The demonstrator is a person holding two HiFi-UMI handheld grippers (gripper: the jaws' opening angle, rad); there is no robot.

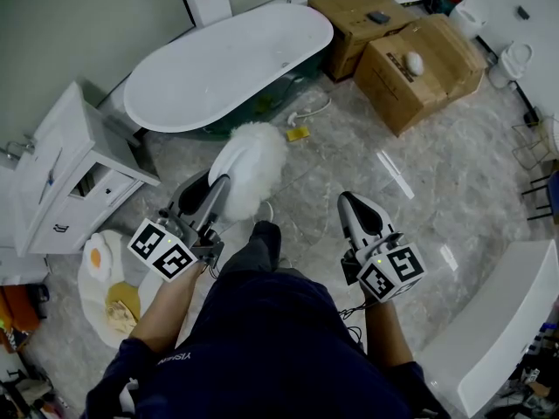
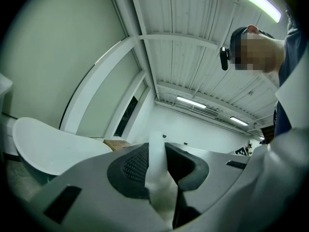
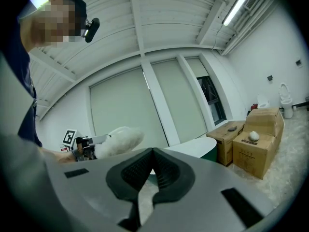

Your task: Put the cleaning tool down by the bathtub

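While clamped by its handle in the left gripper, duster lying near-to-far, fluffy head toward the bathtub beyond; right gripper pinched shut, empty, farther right.

The white fluffy cleaning tool has a soft head of long, woolly fibres. Its handle looks like smooth, slightly translucent white plastic. The left gripper and the right gripper have shells of grey matt plastic, and their black pads carry a fine ribbed, rubbery texture. The white oval bathtub is smooth and glossy. The two brown boxes are of dull cardboard. The pale grey floor looks like polished marble with a light sheen. The white ceiling has ribbed panels; their material I cannot tell.
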